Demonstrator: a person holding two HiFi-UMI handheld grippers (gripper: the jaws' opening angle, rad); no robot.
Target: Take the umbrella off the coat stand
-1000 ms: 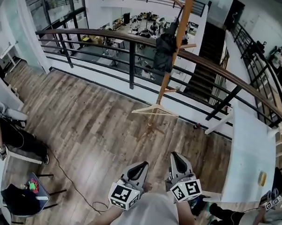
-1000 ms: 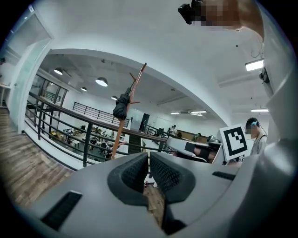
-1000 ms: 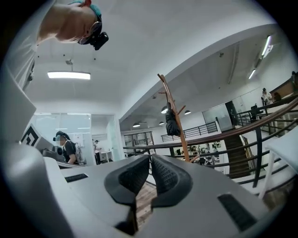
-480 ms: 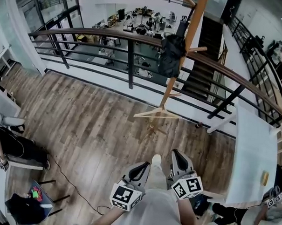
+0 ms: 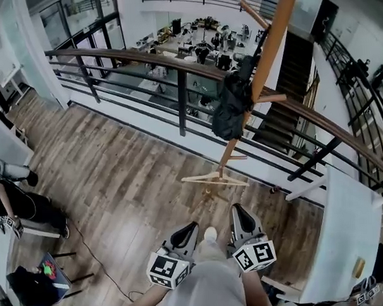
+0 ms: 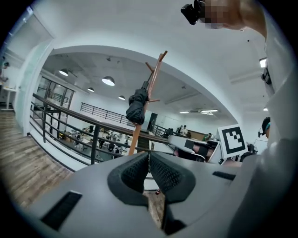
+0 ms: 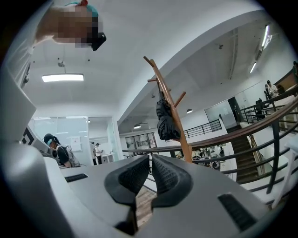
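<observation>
Task barely begun. Umbrella (image 5: 227, 109), black and folded, hangs high on the coat stand (image 5: 267, 47), by a peg against the wooden pole, just in front of the railing (image 5: 130, 53); nothing touches it. Left claw (image 5: 190, 226) and right claw (image 5: 236, 210) sit side by side low near the person's body, both aimed at the stand and well apart from it across bare wood floor (image 5: 116, 165). Left claw clenched, pads meeting, nothing between them. Right claw likewise clenched and empty, only a sliver of light between its pads. Done so far: nothing visible beyond facing the stand. Left to do, as I judge it: close the gap to the stand, open one claw, raise it to the umbrella, clamp on, lift it clear of the peg, bring it away. The umbrella hangs high, so the lift-off may be awkward.
</observation>
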